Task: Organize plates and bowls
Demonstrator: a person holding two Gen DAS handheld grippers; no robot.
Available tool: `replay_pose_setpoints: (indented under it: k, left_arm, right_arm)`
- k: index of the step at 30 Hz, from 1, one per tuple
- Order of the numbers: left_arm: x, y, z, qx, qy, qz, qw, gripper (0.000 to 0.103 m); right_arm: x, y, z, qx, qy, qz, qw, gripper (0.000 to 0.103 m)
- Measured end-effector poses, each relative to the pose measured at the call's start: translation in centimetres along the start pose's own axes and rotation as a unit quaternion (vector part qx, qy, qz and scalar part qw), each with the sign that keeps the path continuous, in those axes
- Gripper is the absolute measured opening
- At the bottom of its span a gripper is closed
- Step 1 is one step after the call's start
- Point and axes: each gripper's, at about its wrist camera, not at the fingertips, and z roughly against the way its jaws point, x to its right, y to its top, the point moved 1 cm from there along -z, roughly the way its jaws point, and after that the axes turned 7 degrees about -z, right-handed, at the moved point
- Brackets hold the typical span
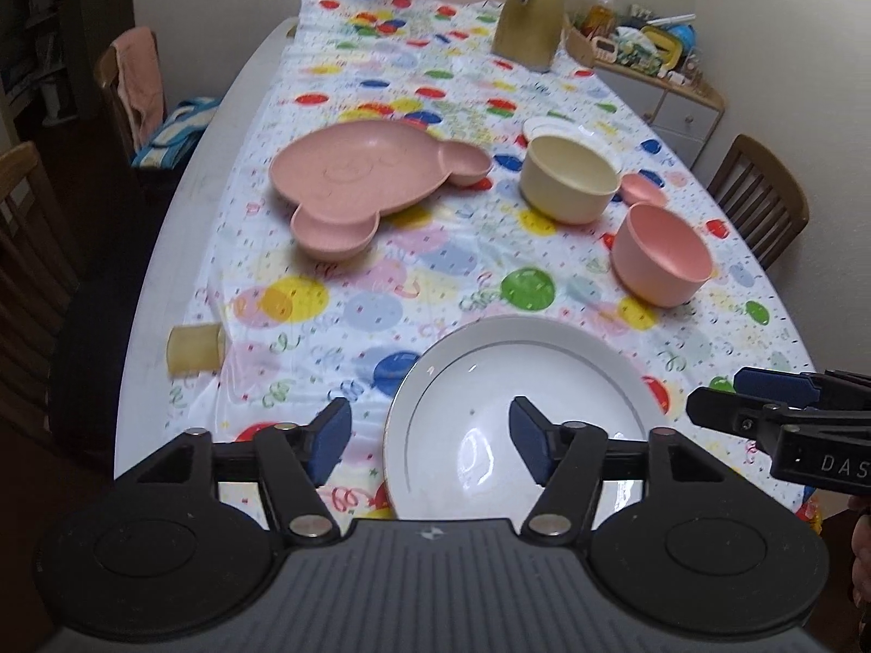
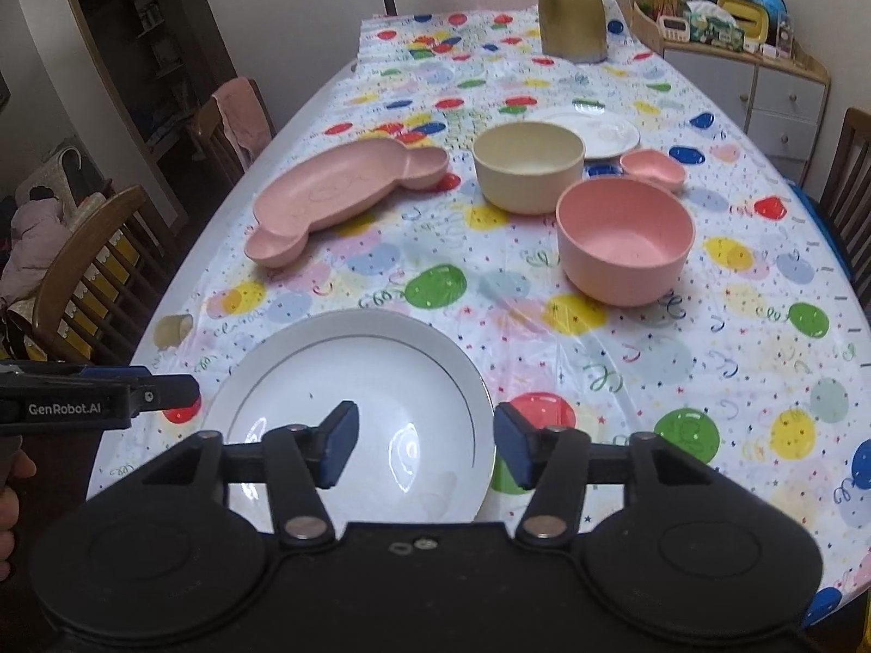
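A white deep plate lies at the table's near edge. My left gripper hangs open above its left rim, pads clear of it. My right gripper is open above the right rim, also holding nothing. Farther back sit a pink bear-shaped divided plate, a cream bowl and a pink bowl. Behind those are a small pink dish and a small white plate.
A gold jug stands at the far end of the balloon-print tablecloth. A small yellowish cup lies on its side at the left table edge. Wooden chairs flank the table; a cluttered cabinet is at back right.
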Motion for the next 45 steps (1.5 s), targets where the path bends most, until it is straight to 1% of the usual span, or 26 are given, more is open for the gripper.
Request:
replay_pose_setpoints:
  k: [5, 7, 11, 12, 13, 14, 17, 20, 26, 32, 39, 45]
  left_arm:
    - [1.2, 1.4, 0.9, 0.022, -0.006, -0.015, 0.9996, 0.068]
    - [1.6, 2.0, 1.1, 0.028, -0.005, -0.019, 0.9994, 0.068]
    - [2.4, 3.4, 1.3, 0.04, -0.001, -0.026, 0.9989, 0.069]
    - [2.6, 3.8, 1.2, 0.043, 0.001, -0.027, 0.9987, 0.071]
    - [2.8, 4.2, 1.1, 0.046, 0.004, -0.028, 0.9986, 0.075]
    - [3.0, 4.6, 0.9, 0.048, 0.006, -0.027, 0.9985, 0.077]
    - [3.8, 5.9, 0.1, 0.046, 0.007, -0.024, 0.9986, 0.078]
    - [4.9, 7.4, -0.9, 0.044, 0.006, -0.024, 0.9987, 0.078]
    - [6.5, 11.3, -3.8, 0.034, 0.009, -0.007, 0.9993, 0.078]
    - [7.9, 16.1, -8.1, 0.022, 0.03, -0.006, 0.9993, 0.078]
    - [9.2, 21.8, -14.0, 0.007, 0.046, -0.006, 0.9989, 0.078]
    - [9.5, 26.1, -18.8, -0.008, 0.051, -0.011, 0.9986, 0.078]
  right_arm:
    - [-0.7, 0.8, 1.6, 0.023, 0.002, 0.005, 1.0, 0.067]
    - [-0.9, 1.1, 2.1, 0.031, 0.001, 0.006, 0.999, 0.074]
    - [-0.9, 2.3, 3.0, 0.05, -0.005, 0.011, 0.999, 0.083]
    - [-0.9, 2.7, 3.2, 0.054, -0.006, 0.013, 0.998, 0.085]
    - [-0.8, 3.1, 3.3, 0.057, -0.006, 0.014, 0.998, 0.088]
    - [-0.7, 3.5, 3.3, 0.061, -0.008, 0.016, 0.998, 0.09]
    - [-0.2, 4.6, 3.1, 0.065, -0.011, 0.019, 0.998, 0.094]
    - [0.7, 5.8, 2.7, 0.065, -0.013, 0.021, 0.998, 0.102]
    - [3.3, 9.3, 1.4, 0.057, -0.007, 0.023, 0.998, 0.102]
    - [6.5, 13.9, -1.2, 0.038, -0.011, 0.031, 0.999, 0.102]
    - [10.4, 20.1, -5.1, 0.024, -0.018, 0.042, 0.999, 0.102]
    - [14.2, 24.9, -10.0, 0.004, -0.027, 0.044, 0.999, 0.102]
